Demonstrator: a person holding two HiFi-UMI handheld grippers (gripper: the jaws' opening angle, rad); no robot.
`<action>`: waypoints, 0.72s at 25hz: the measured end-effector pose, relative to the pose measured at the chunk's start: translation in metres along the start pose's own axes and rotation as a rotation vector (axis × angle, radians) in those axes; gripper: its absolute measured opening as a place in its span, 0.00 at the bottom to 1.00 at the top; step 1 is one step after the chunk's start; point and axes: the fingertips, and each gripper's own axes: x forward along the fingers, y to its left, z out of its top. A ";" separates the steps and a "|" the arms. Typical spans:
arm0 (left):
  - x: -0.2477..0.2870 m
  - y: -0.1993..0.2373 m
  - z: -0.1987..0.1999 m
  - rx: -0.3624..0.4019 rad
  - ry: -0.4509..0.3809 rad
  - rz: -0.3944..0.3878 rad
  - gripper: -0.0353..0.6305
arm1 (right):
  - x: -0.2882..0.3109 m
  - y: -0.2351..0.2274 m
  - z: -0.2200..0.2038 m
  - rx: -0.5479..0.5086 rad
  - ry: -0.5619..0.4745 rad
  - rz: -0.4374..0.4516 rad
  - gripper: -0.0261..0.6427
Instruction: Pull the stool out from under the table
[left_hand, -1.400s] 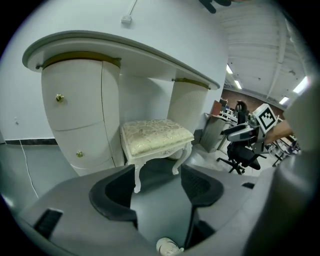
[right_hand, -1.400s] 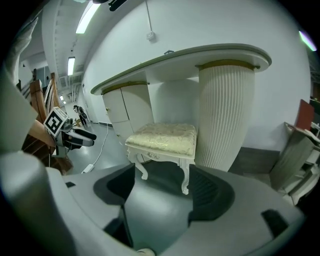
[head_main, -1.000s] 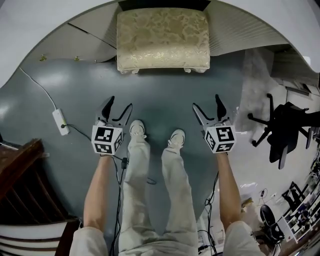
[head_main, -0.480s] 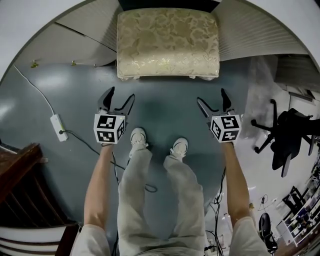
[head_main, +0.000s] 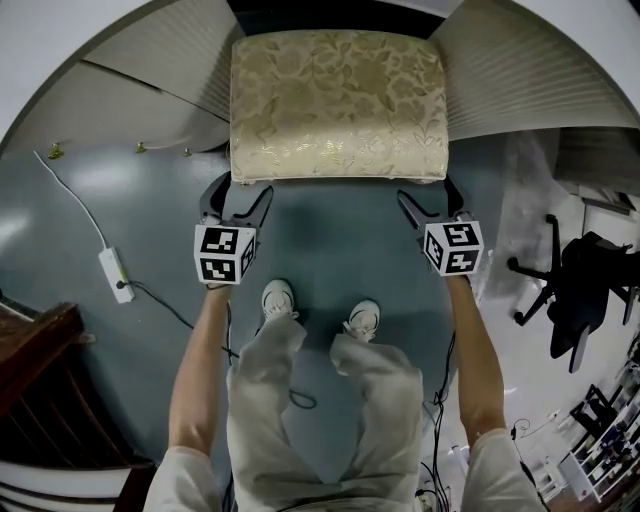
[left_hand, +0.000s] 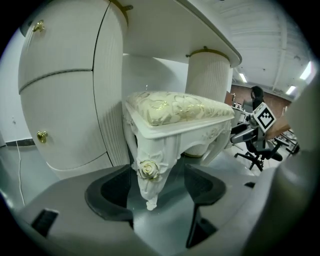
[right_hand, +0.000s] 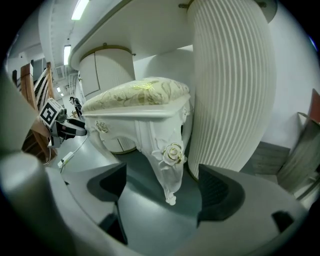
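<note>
Your left gripper (head_main: 240, 190) and right gripper (head_main: 427, 192), jaws just opened wide, each frame a carved white leg (left_hand: 150, 170) of the probably heavy cream-cushioned stool (head_main: 338, 105); clamp those.

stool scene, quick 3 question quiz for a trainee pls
1. True or false: the left gripper is shut on a leg of the stool.
2. What stands between the right gripper's jaws? A) a stool leg B) a cup C) a book
3. What white thing lies on the floor to the left of the left gripper?
Key: 1 false: both grippers' jaws have just been opening and stand open, each with a leg between them, untouched. 2 A. 3 a power strip.
</note>
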 end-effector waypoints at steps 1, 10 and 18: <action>0.003 0.002 0.000 0.000 -0.003 0.003 0.51 | 0.004 -0.001 0.000 0.001 -0.002 0.000 0.70; 0.024 0.005 0.006 0.003 -0.020 -0.034 0.49 | 0.022 -0.010 -0.003 -0.010 0.013 -0.033 0.38; 0.024 0.005 0.004 0.003 -0.016 -0.039 0.48 | 0.020 -0.008 -0.005 0.000 0.024 -0.036 0.37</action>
